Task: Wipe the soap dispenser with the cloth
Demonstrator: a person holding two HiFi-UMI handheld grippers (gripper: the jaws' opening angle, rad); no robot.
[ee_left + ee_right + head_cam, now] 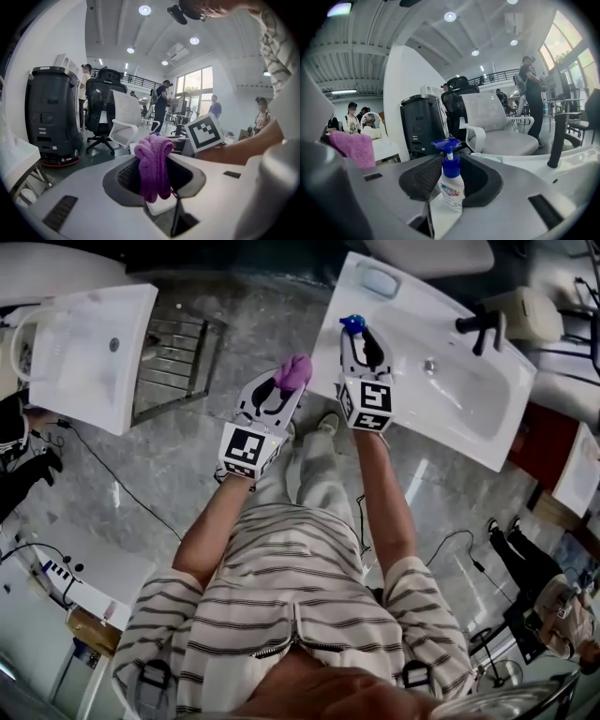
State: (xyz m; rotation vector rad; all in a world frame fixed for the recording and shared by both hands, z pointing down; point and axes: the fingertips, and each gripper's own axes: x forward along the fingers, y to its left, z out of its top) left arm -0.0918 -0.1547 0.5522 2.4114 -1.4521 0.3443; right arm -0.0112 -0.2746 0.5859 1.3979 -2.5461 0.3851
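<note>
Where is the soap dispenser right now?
The soap dispenser is clamped upright in the right gripper, at the left edge of the white sink in the head view, with the purple cloth just left of it.

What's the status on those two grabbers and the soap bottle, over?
Left gripper shut on cloth. Right gripper shut on dispenser, at sink's edge. Cloth and dispenser apart, nothing between them.

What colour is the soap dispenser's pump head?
Blue. The soap dispenser's pump head shows best in the right gripper view.
</note>
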